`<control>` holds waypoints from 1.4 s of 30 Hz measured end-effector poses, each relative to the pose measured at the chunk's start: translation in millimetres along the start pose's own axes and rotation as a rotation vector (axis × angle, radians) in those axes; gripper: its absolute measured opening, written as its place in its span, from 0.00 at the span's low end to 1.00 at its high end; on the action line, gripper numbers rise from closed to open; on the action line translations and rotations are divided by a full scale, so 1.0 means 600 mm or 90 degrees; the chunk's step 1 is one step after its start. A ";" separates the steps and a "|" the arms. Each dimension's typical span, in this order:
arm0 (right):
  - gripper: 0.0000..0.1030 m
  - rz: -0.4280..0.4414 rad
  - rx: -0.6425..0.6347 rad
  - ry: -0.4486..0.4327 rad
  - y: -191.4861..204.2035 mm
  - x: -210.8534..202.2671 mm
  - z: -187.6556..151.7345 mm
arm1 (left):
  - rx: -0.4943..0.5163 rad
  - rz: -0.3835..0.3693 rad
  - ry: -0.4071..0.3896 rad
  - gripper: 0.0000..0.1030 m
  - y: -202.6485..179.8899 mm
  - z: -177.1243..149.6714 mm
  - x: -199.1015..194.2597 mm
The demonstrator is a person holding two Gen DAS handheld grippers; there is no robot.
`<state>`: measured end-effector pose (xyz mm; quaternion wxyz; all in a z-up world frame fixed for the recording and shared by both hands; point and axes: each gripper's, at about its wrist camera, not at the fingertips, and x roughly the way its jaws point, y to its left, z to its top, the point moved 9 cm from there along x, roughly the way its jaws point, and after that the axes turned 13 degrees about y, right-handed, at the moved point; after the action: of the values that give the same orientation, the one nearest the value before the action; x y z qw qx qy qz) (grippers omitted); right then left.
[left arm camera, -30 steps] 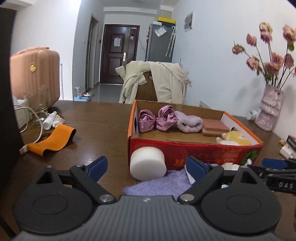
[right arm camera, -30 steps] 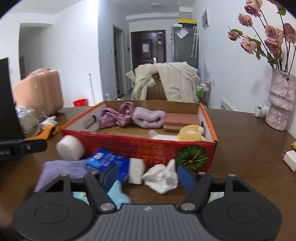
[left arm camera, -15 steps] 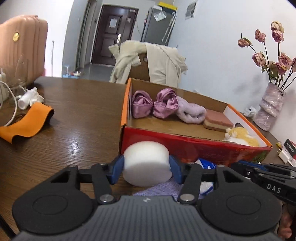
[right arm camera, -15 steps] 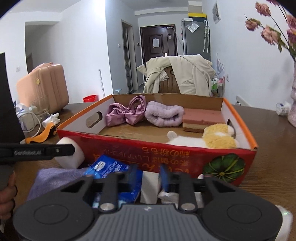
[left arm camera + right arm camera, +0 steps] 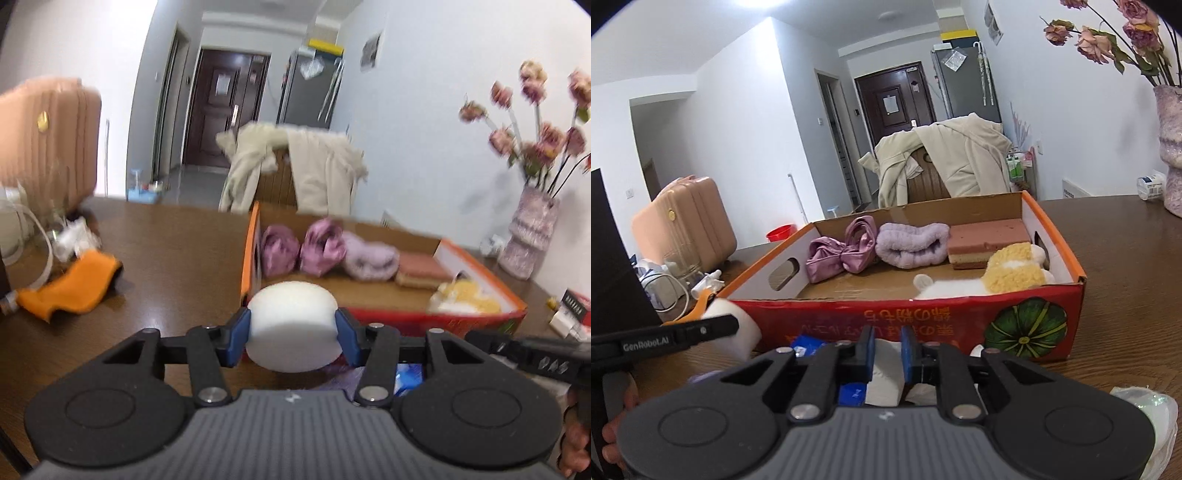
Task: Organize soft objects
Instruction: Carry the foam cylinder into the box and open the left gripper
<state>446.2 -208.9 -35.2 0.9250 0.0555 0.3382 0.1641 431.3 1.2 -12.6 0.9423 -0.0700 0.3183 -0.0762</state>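
Left wrist view: the left tool (image 5: 291,334) is clamped on the white foam puck (image 5: 292,325), blue pads pressing both its flanks, and it holds the puck clear above the counter (image 5: 177,254) right at the near left corner of the red cardboard box (image 5: 424,320). The tool sits level, pointing across the box toward the far wall. Background is smeared with blur. Inside the box: purple satin bow (image 5: 301,248), lilac headband (image 5: 371,256), pink sponge (image 5: 423,272), yellow plush (image 5: 463,299).

Right wrist view: the right tool (image 5: 887,356) is nearly closed, its fingers pinching a white folded tissue (image 5: 886,376) low in front of the box's red front wall. It points level at the box. A blue packet (image 5: 809,341) lies just left of it, touching the box front.
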 end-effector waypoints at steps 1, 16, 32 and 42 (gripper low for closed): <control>0.14 -0.004 -0.005 0.001 0.005 -0.010 0.001 | 0.002 0.001 -0.015 0.49 -0.006 0.005 -0.023; 0.14 0.026 -0.053 -0.109 0.093 -0.281 -0.043 | 0.025 -0.072 -0.106 0.50 -0.115 -0.044 -0.279; 0.14 0.033 -0.044 -0.074 0.000 -0.204 0.106 | 0.053 -0.113 -0.031 0.50 -0.191 0.104 -0.106; 0.17 0.015 0.031 0.074 -0.111 0.049 0.228 | -0.017 -0.110 0.142 0.50 -0.207 0.149 0.167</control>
<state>573.2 -260.5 37.0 0.9003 0.0725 0.3942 0.1698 552.4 -131.8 20.8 0.8900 -0.1010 0.4148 -0.1602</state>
